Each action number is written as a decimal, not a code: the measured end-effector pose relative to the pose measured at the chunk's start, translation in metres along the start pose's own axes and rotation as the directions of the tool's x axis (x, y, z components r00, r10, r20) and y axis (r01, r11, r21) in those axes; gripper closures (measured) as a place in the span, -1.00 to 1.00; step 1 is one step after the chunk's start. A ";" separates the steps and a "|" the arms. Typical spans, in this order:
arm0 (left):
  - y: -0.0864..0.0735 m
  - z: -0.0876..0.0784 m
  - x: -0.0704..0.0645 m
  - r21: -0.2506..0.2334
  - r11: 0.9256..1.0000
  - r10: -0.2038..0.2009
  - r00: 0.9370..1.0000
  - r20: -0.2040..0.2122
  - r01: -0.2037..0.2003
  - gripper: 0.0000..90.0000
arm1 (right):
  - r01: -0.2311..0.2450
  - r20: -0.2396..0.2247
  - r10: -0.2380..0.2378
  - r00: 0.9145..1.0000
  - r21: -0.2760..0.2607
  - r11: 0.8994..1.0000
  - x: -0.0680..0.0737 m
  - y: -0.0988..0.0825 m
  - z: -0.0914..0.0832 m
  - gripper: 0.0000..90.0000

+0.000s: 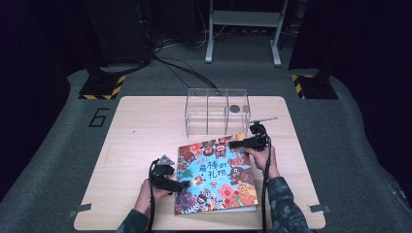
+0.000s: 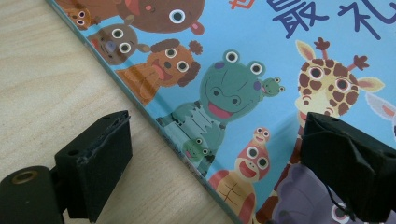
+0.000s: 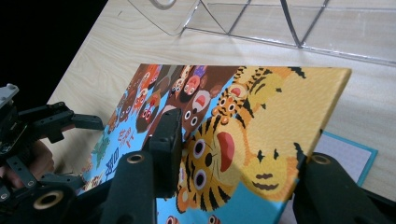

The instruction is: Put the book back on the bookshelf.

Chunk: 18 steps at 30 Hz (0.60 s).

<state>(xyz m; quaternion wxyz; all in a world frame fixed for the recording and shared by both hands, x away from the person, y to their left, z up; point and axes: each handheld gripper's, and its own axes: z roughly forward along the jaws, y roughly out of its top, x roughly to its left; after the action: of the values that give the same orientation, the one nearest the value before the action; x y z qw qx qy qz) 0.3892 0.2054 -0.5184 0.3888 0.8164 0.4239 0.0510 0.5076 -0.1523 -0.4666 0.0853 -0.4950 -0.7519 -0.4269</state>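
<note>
Right gripper view has the right gripper (image 3: 233, 186) clamped on the picture book's (image 3: 261, 116) lifted cover corner near the clear organizer (image 3: 299, 28), left gripper (image 2: 215, 163) w/ jaws apart straddling the spine edge, so the cover could slip & flop shut.

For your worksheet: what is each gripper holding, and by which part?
The right gripper pinches the picture book's front cover at its lifted corner; the left gripper holds nothing.

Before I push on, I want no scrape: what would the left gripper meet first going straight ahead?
Probably the picture book: the left gripper stands open astride its spine edge, low over the table.
</note>
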 end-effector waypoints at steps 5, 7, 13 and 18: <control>0.001 -0.001 0.002 0.001 0.999 -0.034 0.999 0.022 0.034 -0.80 | 0.039 -0.006 -0.039 0.999 -0.031 0.999 0.007 0.001 -0.005 0.31; 0.002 -0.001 0.003 0.000 0.999 -0.052 0.998 0.034 0.052 -0.81 | 0.063 -0.016 -0.064 0.998 -0.051 0.997 0.010 0.000 -0.009 0.36; 0.003 0.000 0.008 -0.028 0.993 -0.110 0.992 0.065 0.112 -0.85 | 0.104 -0.011 -0.106 0.994 -0.076 0.992 0.016 -0.004 -0.015 0.38; 0.006 -0.001 0.013 -0.013 0.992 -0.127 0.989 0.073 0.128 -0.89 | 0.126 -0.008 -0.127 0.992 -0.095 0.987 0.018 -0.008 -0.018 0.38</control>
<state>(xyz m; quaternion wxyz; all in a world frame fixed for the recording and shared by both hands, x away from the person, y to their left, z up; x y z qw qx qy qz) 0.4011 0.2135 -0.5171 0.4136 0.7854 0.4605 0.0005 0.4873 -0.1543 -0.4497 0.0397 -0.4467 -0.7604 -0.4698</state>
